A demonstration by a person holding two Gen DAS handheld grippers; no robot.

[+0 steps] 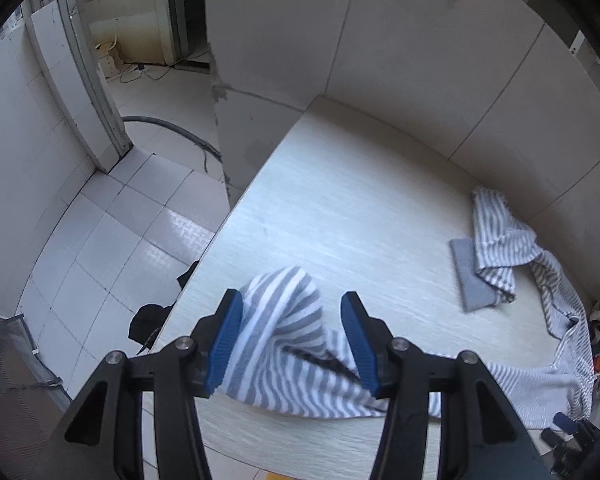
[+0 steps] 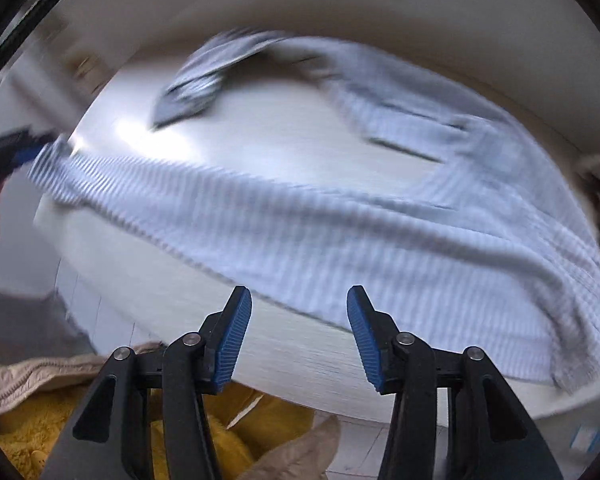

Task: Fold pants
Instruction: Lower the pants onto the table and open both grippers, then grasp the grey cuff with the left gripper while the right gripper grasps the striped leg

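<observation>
Two hazards stand out, and the bigger one is the table edge. Your grey-and-white striped fabric pants point(image 2: 340, 232) lie spread over the pale wood-grain table point(image 1: 340, 208), ahead of both tools, with one leg end bunched up between the pads of your left gripper point(image 1: 292, 340). Those blue ribbed pads stand apart, and I judge that they are not pinching the cloth, so the raised fold could slump or slide off the near edge toward the white tiled floor point(image 1: 112, 240).

Your right gripper point(image 2: 300, 336) is also spread wide with nothing between its fingers; it hangs just short of the near hem of the pants. Its view is heavily smeared, which suggests fast motion; closing at that pace you may grab one layer only, or miss the hem.

Smaller risk: the far leg is twisted over a small flat grey cloth point(image 1: 470, 276), ahead and to the right of your left tool. Folding now could drag that cloth along or trap the twist inside the fold.

No brand, label or readable writing shows anywhere.
</observation>
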